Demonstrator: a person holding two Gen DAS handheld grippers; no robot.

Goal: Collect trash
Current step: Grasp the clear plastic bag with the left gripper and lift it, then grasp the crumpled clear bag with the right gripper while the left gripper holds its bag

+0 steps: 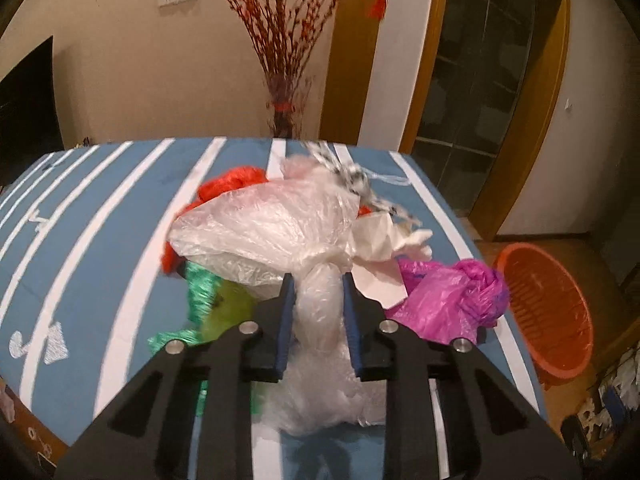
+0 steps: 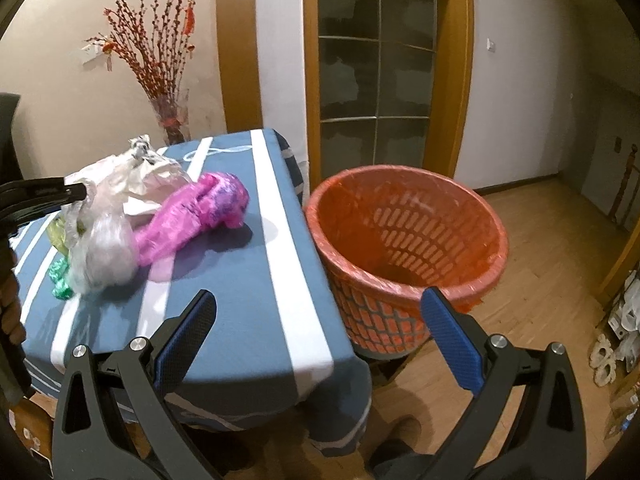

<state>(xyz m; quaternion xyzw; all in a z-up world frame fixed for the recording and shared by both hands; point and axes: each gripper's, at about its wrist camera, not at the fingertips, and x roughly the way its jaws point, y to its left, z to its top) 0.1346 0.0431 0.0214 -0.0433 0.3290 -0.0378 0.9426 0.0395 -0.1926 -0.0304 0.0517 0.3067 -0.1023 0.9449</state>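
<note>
The left gripper (image 1: 319, 280) is pinching the twisted neck of a clear plastic bag (image 1: 276, 232), its blue pads pressing in from both sides, and the bag is ballooning out toward twelve o'clock over the blue striped tablecloth (image 1: 100, 216). Crowding it are a magenta bag (image 1: 448, 292) at three o'clock, crumpled white paper (image 1: 384, 248) at one, something red (image 1: 232, 184) at eleven and green scraps (image 1: 200, 292) at nine, though blur is making these last ones hard to name. The right gripper (image 2: 318, 300) is hovering with its jaws spread wide and holding nothing, straddling the table's corner. Beyond its right finger, at one o'clock, the orange basket (image 2: 404, 240) is standing on the wood floor (image 2: 540, 240) just beside the table edge, with the magenta bag lying at eleven o'clock.
</note>
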